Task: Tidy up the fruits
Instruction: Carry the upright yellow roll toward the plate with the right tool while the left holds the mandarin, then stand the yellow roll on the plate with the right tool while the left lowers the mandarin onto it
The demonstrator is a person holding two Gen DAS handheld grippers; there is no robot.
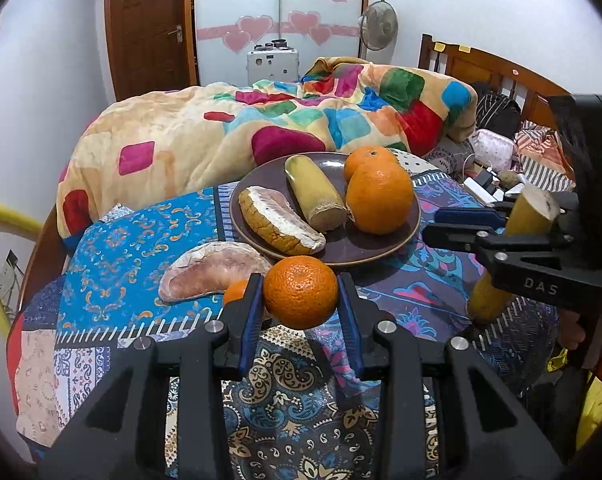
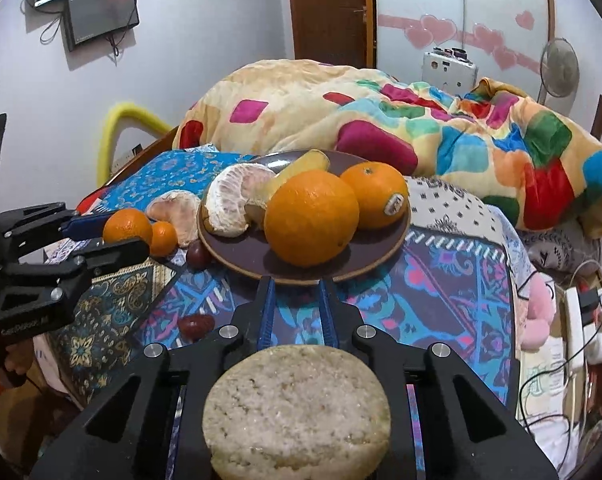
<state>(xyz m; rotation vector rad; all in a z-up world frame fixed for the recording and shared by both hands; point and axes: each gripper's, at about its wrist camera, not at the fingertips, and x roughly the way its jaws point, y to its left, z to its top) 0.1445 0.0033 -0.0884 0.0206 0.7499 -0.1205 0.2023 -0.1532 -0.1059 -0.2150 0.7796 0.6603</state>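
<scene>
A dark plate (image 1: 341,248) holds two oranges (image 1: 379,200), a yellow sugarcane piece (image 1: 315,192) and a pomelo wedge (image 1: 279,220). My left gripper (image 1: 299,300) is shut on a mandarin (image 1: 299,292), just in front of the plate. A small mandarin (image 1: 235,292) and a second pomelo wedge (image 1: 215,270) lie left of it. My right gripper (image 1: 497,228) is shut on a second sugarcane piece (image 1: 497,292), held upright right of the plate; its cut end (image 2: 297,408) fills the right wrist view. The plate also shows in that view (image 2: 257,256).
A patterned cloth (image 1: 141,240) covers the table. A colourful blanket (image 1: 261,120) is heaped on the bed behind. Two dark red fruits (image 2: 195,326) lie on the cloth near the plate. Cables and a power strip (image 2: 577,320) lie at the right.
</scene>
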